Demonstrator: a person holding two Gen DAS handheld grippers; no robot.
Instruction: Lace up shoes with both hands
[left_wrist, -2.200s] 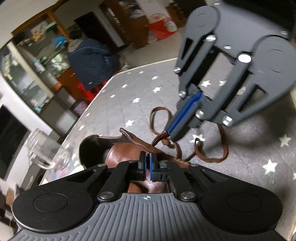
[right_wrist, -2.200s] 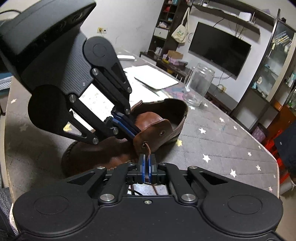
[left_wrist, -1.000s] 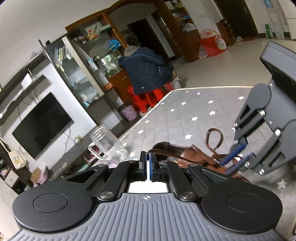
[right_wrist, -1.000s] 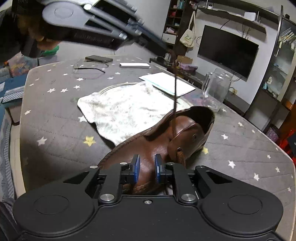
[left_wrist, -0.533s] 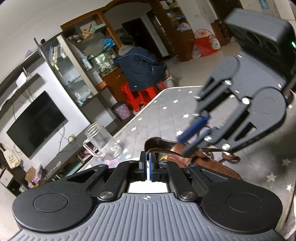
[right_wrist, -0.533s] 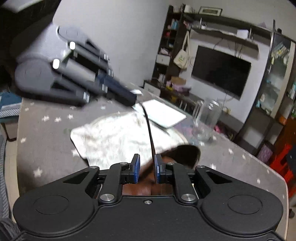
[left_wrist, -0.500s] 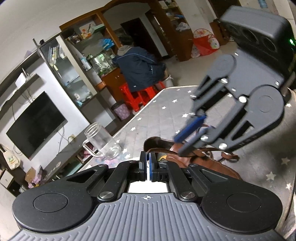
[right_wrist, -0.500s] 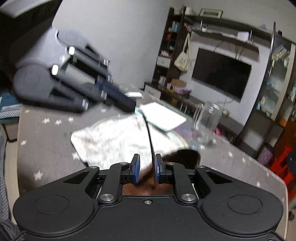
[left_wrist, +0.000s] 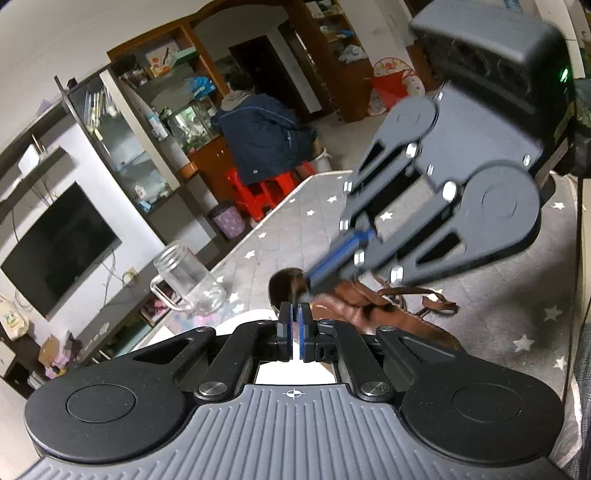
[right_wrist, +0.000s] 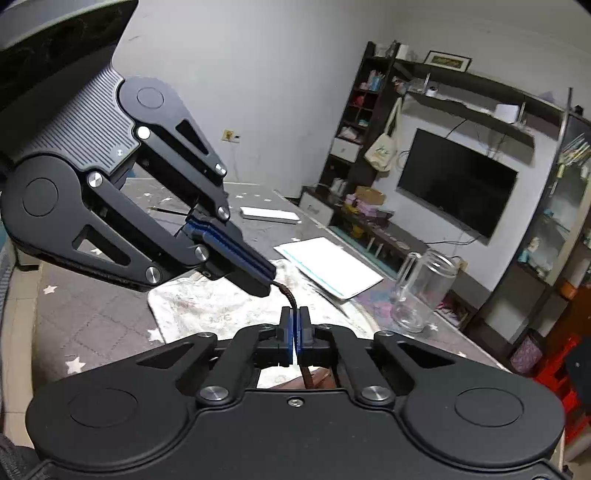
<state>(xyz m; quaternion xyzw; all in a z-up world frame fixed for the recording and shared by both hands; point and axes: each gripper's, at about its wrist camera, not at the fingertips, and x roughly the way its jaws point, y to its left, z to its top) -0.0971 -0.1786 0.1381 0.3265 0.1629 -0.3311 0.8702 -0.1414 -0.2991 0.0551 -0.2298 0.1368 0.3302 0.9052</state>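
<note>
The brown leather shoe (left_wrist: 354, 310) lies on the star-print table, just past my left gripper (left_wrist: 295, 314), with loose loops of its lace (left_wrist: 432, 301) to the right. In the right wrist view a short taut piece of the brown lace (right_wrist: 287, 291) runs from the tip of my left gripper (right_wrist: 267, 280) down into my right gripper (right_wrist: 294, 317). The left gripper is shut on the lace end. The right gripper's jaws are closing, pads pressed on the lace just below. In the left wrist view the right gripper (left_wrist: 312, 280) hangs over the shoe's opening. The shoe is almost hidden in the right wrist view.
A glass jar (right_wrist: 421, 291) stands at the table's far edge, beside white papers (right_wrist: 328, 266). A pale cloth (right_wrist: 207, 302) lies under the shoe area, a phone (right_wrist: 269, 214) farther back. A person in a dark jacket (left_wrist: 258, 136) sits beyond the table (left_wrist: 498, 295).
The right gripper's jaws, apart around the lace half a second ago, have come together on it. The right gripper rose above the shoe, and the two grippers' tips drew close.
</note>
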